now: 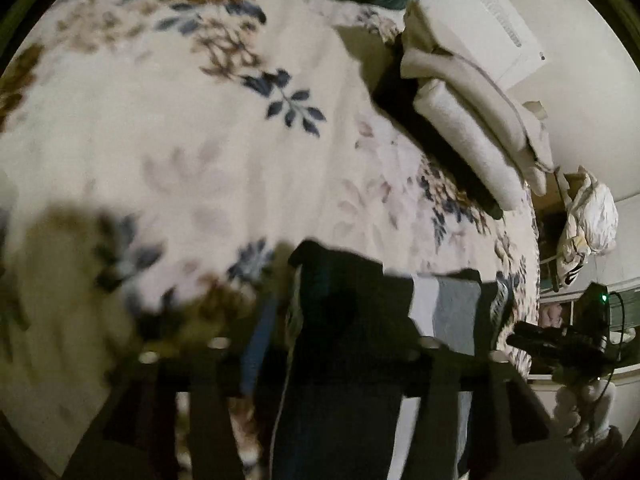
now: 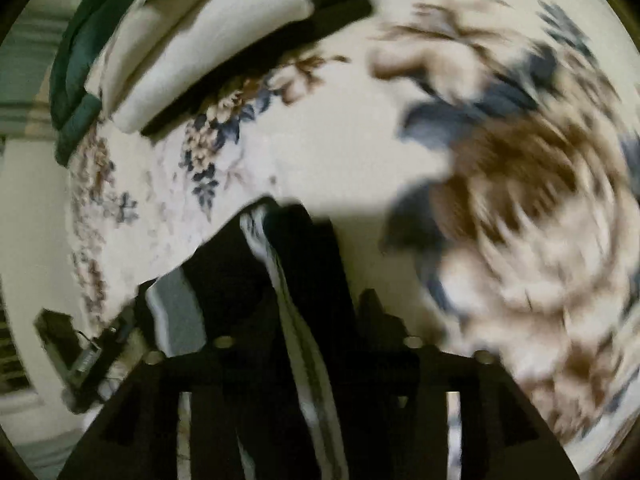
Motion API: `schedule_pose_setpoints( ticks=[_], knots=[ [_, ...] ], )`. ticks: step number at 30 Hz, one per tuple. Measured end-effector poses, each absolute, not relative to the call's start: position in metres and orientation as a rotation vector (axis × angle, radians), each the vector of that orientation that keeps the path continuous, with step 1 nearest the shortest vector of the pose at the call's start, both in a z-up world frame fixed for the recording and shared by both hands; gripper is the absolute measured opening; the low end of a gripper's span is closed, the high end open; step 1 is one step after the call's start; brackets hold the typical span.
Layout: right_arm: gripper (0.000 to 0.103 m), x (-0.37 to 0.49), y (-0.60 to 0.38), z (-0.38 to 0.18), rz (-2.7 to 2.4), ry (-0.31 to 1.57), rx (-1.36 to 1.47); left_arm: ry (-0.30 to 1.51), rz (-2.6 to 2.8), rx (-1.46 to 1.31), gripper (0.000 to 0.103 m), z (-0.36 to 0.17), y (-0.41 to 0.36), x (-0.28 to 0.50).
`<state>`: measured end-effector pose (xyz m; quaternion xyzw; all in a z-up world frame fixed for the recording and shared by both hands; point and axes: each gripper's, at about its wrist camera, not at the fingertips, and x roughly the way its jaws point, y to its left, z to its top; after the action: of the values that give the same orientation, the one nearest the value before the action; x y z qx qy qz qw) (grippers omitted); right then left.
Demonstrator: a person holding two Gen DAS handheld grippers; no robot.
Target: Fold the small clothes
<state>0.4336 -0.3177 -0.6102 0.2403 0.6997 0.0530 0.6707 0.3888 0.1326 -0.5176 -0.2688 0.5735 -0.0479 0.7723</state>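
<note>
A dark garment point(image 1: 352, 320) with a white and grey stripe lies on a flowery blanket point(image 1: 180, 128), low in the middle of the left wrist view. The left gripper point(image 1: 320, 360) has this cloth running between its two fingers, but they are dark and blurry, so I cannot tell if they pinch it. In the right wrist view the same garment point(image 2: 296, 264) hangs in the lower middle (a white striped band runs down it), and the right gripper point(image 2: 316, 360) has it between its fingers too; I cannot tell if they squeeze. Folded cream and black clothes point(image 2: 208, 52) sit in the upper left there.
</note>
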Motion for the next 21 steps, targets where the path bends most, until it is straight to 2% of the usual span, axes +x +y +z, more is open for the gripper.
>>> schedule_pose_setpoints(
  ticks=[5,11,12,13,19,21],
  knots=[
    [0.052,0.360,-0.334,-0.598,0.067,1.658,0.623,1.271,-0.051,-0.582,0.057,-0.506,0.130,0.329],
    [0.052,0.290,-0.331,-0.636,0.044,1.749,0.830,1.380,0.009,-0.639,0.057,-0.522,0.118,0.271],
    [0.040,0.283,-0.329,-0.639,0.069,1.734,0.881,1.396,0.016,-0.648,0.057,-0.525,0.116,0.265],
    [0.018,0.279,-0.326,-0.639,0.065,1.718,0.876,1.410,0.024,-0.653,0.057,-0.528,0.114,0.259],
    [0.014,0.273,-0.317,-0.598,-0.003,1.586,0.715,1.433,0.038,-0.656,0.057,-0.535,0.107,0.250],
    [0.014,0.276,-0.313,-0.601,-0.014,1.605,0.644,1.440,0.034,-0.651,0.057,-0.541,0.105,0.251]
  ],
)
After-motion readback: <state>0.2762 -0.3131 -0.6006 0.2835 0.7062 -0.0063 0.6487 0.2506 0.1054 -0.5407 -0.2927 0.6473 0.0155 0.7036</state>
